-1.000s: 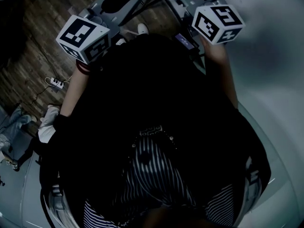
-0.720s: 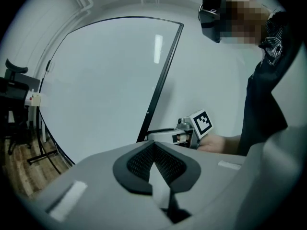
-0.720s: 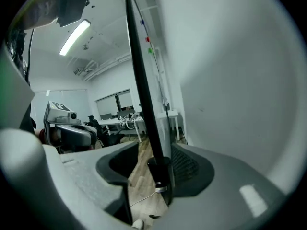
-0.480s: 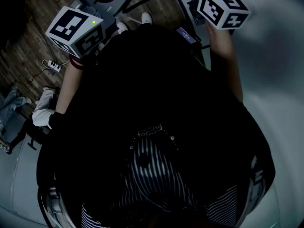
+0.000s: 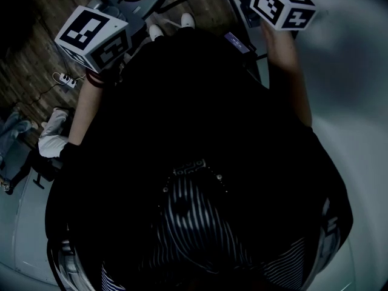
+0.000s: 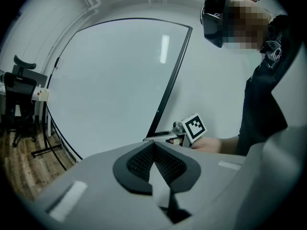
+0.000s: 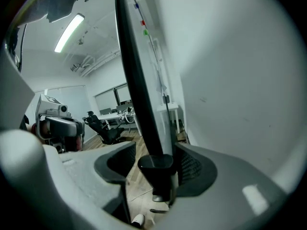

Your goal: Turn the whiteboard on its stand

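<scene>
We see the whiteboard standing upright on its stand, a large pale sheet with a thin black frame and a ceiling light reflected on its face. It stands directly ahead of the person, against a white wall.

The left gripper view shows the board's whole face and its right edge, where the right gripper sits. The left gripper stays clear of the board, its fingertips pressed together on nothing.

The right gripper view shows the frame edge-on. The fingers are spread and opening, and the frame and a black fitting on it stand between them. The left pad is apart from the frame. Whether the right pad touches it we cannot tell.

The head view shows the two marker cubes only. The person's dark torso fills it and hides the jaws.

Nearby we see wood flooring, a power strip, white shoes, a black office chair, and desks beyond the board.
</scene>
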